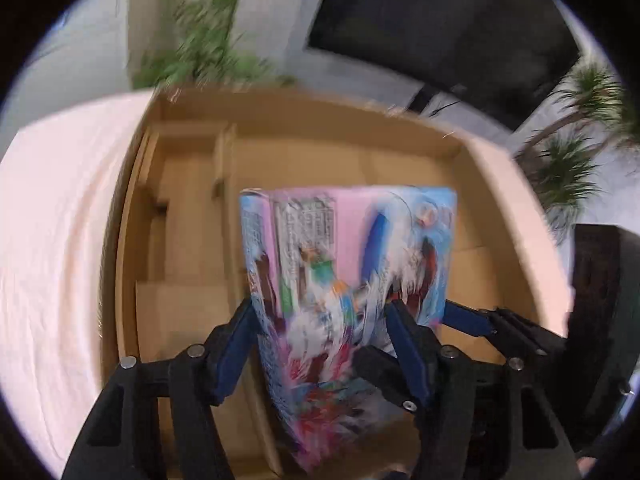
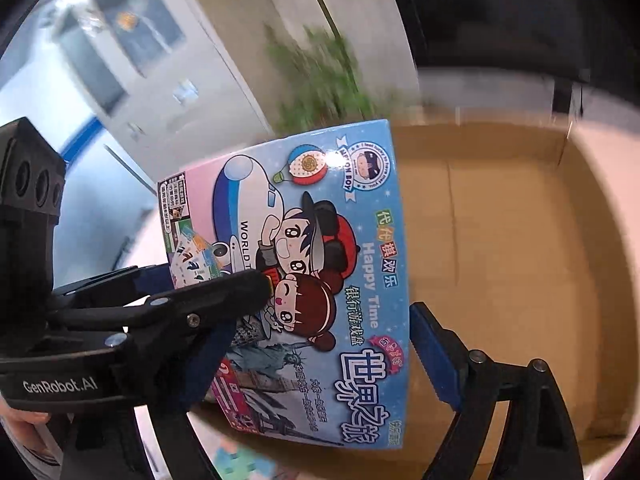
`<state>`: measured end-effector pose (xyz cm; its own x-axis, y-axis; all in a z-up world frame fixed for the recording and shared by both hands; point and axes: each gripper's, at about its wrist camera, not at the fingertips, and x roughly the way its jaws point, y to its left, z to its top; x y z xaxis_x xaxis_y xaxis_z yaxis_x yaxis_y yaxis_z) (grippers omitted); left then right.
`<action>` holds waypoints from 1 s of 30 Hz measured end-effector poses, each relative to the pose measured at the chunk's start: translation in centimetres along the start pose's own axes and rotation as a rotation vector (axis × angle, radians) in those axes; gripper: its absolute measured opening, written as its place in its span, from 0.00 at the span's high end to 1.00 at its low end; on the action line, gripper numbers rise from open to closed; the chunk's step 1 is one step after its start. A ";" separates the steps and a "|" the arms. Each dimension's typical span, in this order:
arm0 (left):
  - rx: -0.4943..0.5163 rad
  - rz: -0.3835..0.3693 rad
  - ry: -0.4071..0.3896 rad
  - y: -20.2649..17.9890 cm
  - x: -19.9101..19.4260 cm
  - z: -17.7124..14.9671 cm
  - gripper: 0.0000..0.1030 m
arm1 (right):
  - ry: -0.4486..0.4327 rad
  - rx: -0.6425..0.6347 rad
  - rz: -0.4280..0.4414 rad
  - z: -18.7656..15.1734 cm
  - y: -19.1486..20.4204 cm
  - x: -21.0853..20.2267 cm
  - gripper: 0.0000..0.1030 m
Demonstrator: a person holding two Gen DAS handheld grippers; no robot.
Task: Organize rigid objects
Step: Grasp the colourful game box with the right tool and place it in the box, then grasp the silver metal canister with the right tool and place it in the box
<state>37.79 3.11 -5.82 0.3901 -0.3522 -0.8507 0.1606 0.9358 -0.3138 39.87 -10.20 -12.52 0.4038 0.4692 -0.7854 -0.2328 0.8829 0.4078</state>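
Observation:
A flat blue-and-pink board game box with cartoon children and an airplane on its cover is held above an open cardboard box. My left gripper is shut on the game box's near edge, one blue finger on each face. In the right wrist view the game box fills the middle and the left gripper's black arm clamps it from the left. My right gripper is open around the game box's lower edge; its right finger stands just clear of the box.
The cardboard box has a bare floor and a divider strip near its left wall. It sits on a pale pink cloth. Potted plants and a dark screen stand behind it.

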 end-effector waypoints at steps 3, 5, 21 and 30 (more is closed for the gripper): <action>0.013 0.015 -0.034 -0.1 -0.8 -0.7 0.40 | 0.020 -0.022 0.023 -0.1 0.0 1.3 0.17; 0.043 0.031 -0.054 -0.6 -2.2 -1.3 0.43 | 0.032 -0.050 0.010 0.1 0.2 1.3 0.18; 0.038 0.022 -0.082 2.7 -5.4 -9.6 0.45 | -0.010 -0.205 -0.042 -4.0 -0.7 -5.2 0.24; -0.017 -0.188 -0.126 -4.2 -8.4 -14.7 0.26 | 0.033 -0.273 -0.122 -16.9 -4.9 -13.0 0.26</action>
<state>20.50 2.33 -3.56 0.4648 -0.5182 -0.7179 0.2265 0.8535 -0.4694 20.85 -20.97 -12.18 0.4158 0.3555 -0.8371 -0.4155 0.8930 0.1729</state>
